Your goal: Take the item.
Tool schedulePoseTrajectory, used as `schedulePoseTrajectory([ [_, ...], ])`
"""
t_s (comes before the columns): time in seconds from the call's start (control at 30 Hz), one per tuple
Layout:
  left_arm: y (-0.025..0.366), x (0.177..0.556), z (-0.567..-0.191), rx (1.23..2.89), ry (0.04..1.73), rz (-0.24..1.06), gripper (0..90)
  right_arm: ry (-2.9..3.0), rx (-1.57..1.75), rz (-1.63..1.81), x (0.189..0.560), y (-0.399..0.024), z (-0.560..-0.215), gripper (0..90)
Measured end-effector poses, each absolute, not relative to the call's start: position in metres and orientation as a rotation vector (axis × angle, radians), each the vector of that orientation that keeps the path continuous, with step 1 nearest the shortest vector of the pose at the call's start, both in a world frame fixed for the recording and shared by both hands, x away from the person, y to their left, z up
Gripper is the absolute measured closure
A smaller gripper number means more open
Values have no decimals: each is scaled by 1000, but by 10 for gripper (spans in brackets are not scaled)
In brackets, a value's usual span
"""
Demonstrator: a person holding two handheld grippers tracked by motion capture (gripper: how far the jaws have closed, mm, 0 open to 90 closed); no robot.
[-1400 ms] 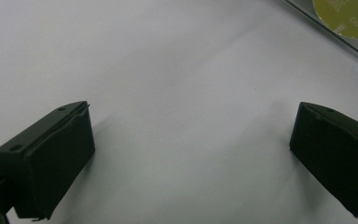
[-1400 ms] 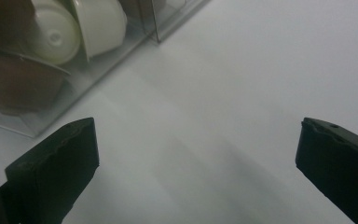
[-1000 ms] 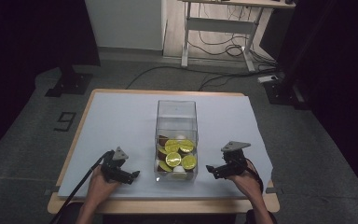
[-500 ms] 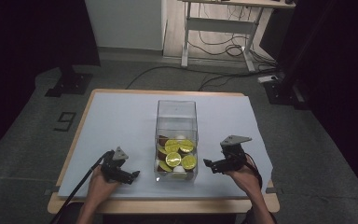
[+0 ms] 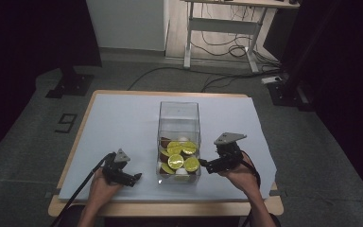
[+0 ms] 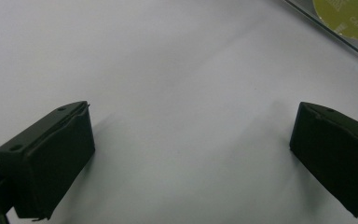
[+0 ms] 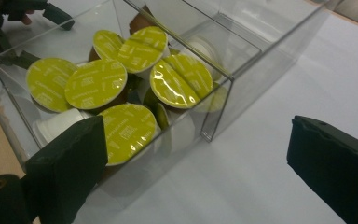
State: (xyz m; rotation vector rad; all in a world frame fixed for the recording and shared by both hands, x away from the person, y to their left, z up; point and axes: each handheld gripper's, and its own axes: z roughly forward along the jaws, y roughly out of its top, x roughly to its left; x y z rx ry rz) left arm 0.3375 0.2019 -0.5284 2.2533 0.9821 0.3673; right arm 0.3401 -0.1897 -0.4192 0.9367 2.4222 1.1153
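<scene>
So, at the lower left of the high view, the left gripper [image 5: 133, 177] sits low on the white sheet [image 5: 118, 123]. Its jaws are wide apart with nothing between them, and in the left gripper view you see bare sheet under them.

In the middle stands the clear box [image 5: 179, 142]. It is tall and open on top. The pods [image 5: 179, 153] lie in a pile at the bottom of the box, at its near end. Most have yellow-green lids, and a few look white or brown.

At the lower right, the right gripper [image 5: 207, 166] is up beside the box, close to its wall. Its jaws have just been closing a little, but they are far apart and hold nothing. In the right gripper view, the box corner [image 7: 212, 107] and the pods [image 7: 121, 79] lie just ahead of the jaws.

I think the step in hand is reaching for a pod. Next, the right gripper would need to go up over the rim, come down inside, and pinch one pod by its edge. The box is narrow, so it could tip.
</scene>
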Motion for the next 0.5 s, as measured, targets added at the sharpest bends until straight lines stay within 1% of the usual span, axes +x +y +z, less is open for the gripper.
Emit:
schedulePoseTrajectory([
  [0.27,202,338,-528,2253,982,367,0,2439,900,1154,344,-173,-410,85],
  [0.37,202,338,-528,2253,982,368,0,2471,881,1167,345,-165,-407,129],
  [0.5,202,338,-528,2253,982,366,0,2505,866,1177,348,-153,-408,137],
])
